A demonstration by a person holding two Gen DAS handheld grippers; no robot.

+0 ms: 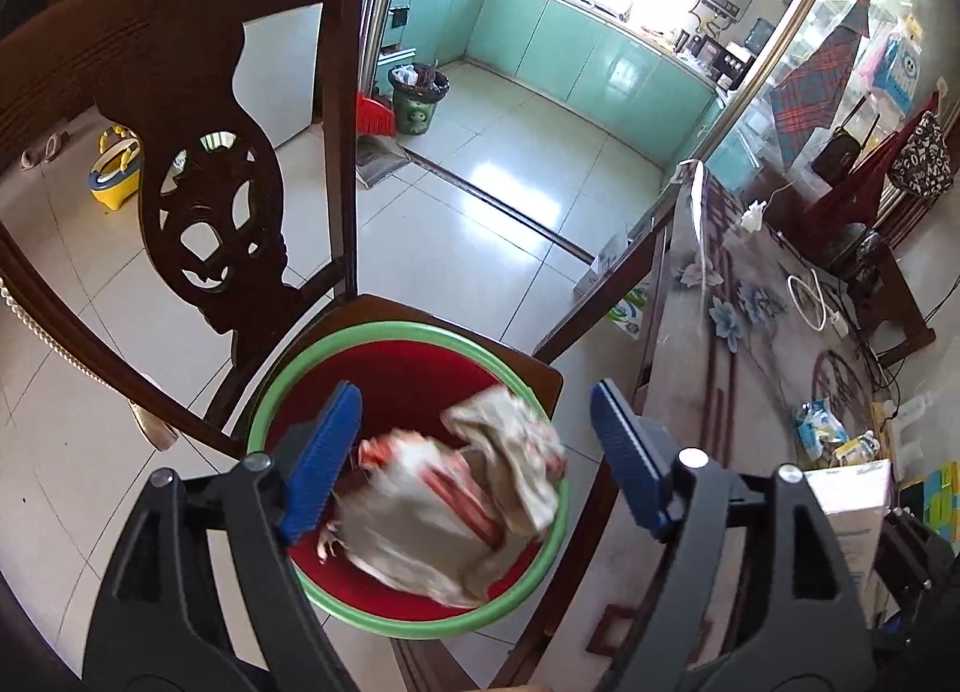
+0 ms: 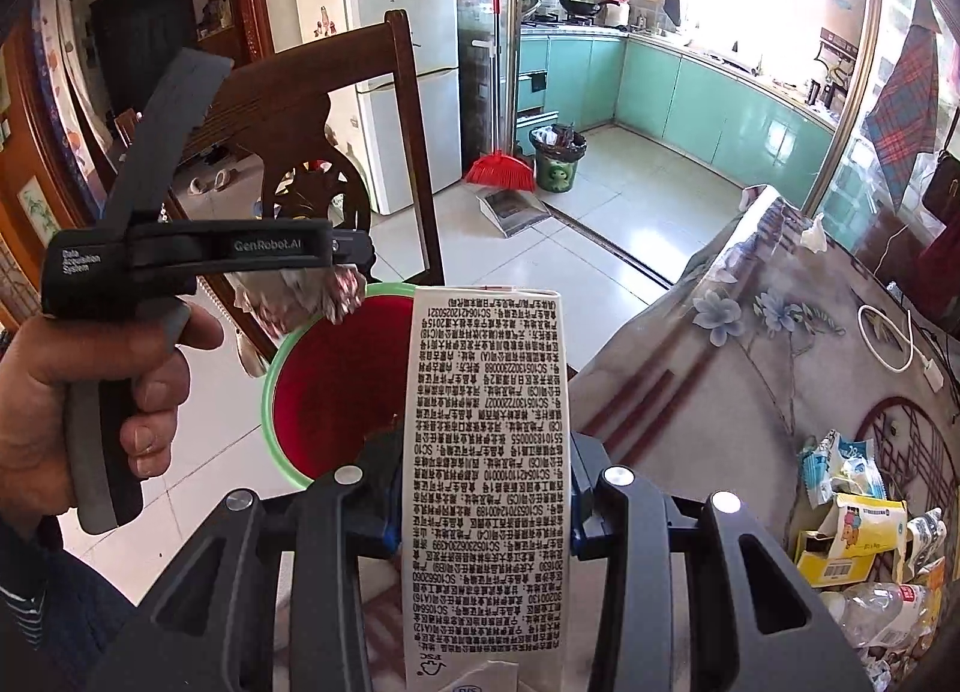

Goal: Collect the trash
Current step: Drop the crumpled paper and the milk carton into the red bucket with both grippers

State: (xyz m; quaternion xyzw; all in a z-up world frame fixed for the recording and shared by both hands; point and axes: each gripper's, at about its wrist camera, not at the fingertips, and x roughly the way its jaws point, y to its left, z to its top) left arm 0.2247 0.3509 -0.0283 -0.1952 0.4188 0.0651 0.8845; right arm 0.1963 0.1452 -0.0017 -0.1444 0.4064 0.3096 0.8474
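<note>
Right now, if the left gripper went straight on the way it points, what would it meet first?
Probably the crumpled wrapper, blurred and seemingly dropping between the open left gripper fingers into the red bin; beyond it, the bin's inside. Depth is unclear.

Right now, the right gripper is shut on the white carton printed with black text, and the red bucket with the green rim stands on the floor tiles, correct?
Not quite. The red bucket with the green rim stands on the seat of the dark wooden chair, not on the floor tiles; the left wrist view shows it. The right gripper is indeed shut on the white carton printed with black text.
</note>
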